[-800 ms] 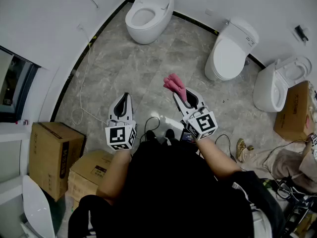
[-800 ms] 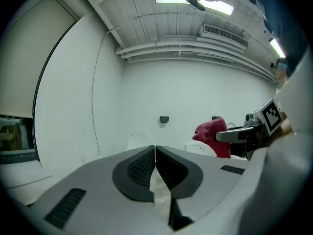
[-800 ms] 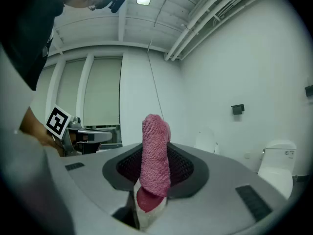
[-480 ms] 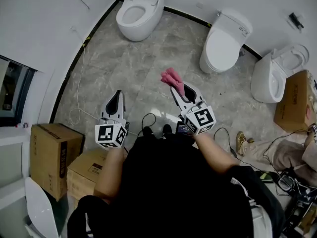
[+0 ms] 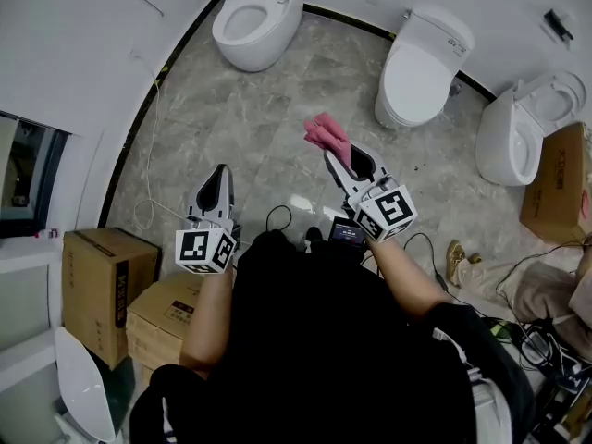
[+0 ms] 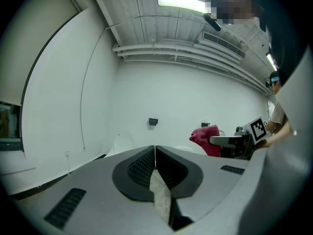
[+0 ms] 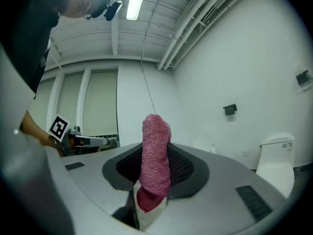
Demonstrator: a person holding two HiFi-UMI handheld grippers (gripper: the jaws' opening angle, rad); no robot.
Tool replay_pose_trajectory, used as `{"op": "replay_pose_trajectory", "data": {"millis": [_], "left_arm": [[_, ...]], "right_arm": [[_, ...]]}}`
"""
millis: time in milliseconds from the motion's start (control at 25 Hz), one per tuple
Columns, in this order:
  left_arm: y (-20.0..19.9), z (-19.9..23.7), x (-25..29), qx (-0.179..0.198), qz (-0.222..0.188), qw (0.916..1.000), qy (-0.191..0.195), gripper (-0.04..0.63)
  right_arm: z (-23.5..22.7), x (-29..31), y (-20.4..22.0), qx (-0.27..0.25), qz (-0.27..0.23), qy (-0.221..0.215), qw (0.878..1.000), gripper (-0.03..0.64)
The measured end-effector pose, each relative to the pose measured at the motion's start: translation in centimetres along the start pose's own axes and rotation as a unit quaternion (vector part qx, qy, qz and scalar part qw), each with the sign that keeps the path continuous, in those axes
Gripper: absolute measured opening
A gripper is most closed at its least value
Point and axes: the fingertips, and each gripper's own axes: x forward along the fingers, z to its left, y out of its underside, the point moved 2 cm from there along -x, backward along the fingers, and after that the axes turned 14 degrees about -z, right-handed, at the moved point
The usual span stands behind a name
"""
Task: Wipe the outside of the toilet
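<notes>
Since a moment ago the right gripper (image 5: 344, 160) has edged up and to the right, carrying its cloth a little nearer the wall, while the left gripper (image 5: 220, 176) has barely shifted.

Three white toilets stand along the curved wall on the grey marble floor (image 5: 250, 128): an open-seat toilet (image 5: 254, 17) at the left, a closed-lid toilet (image 5: 421, 67) in the middle and a raised-lid toilet (image 5: 527, 137) at the right. All are well apart from both grippers, so no wiping has begun. Cardboard boxes (image 5: 97, 285) sit behind the person's left side.

The left gripper is pressed closed with nothing between its jaws. It hangs low and idle, probably to stay clear. The right gripper is clamped on a folded pink cloth (image 7: 155, 146), whose free end sticks out past the tips, likely so that fabric rather than plastic meets the porcelain. It points roughly toward the closed-lid toilet, which I judge the likely target.
</notes>
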Motion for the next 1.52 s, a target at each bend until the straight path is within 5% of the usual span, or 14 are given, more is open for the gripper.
{"op": "replay_pose_trajectory", "data": {"millis": [440, 1120, 1520], "left_arm": [[1.5, 3.1, 4.4, -0.003, 0.009, 0.9999, -0.005, 0.020], [1.6, 19.0, 23.4, -0.031, 0.003, 0.9983, 0.049, 0.018], [3.5, 23.5, 34.9, -0.030, 0.015, 0.9935, 0.109, 0.020]], "right_arm": [[-3.8, 3.4, 1.9, 0.018, 0.015, 0.024, 0.999, 0.135], [-11.6, 25.8, 4.1, 0.011, 0.030, 0.070, 0.997, 0.135], [-18.6, 31.4, 6.1, 0.021, 0.021, 0.130, 0.991, 0.135]]}}
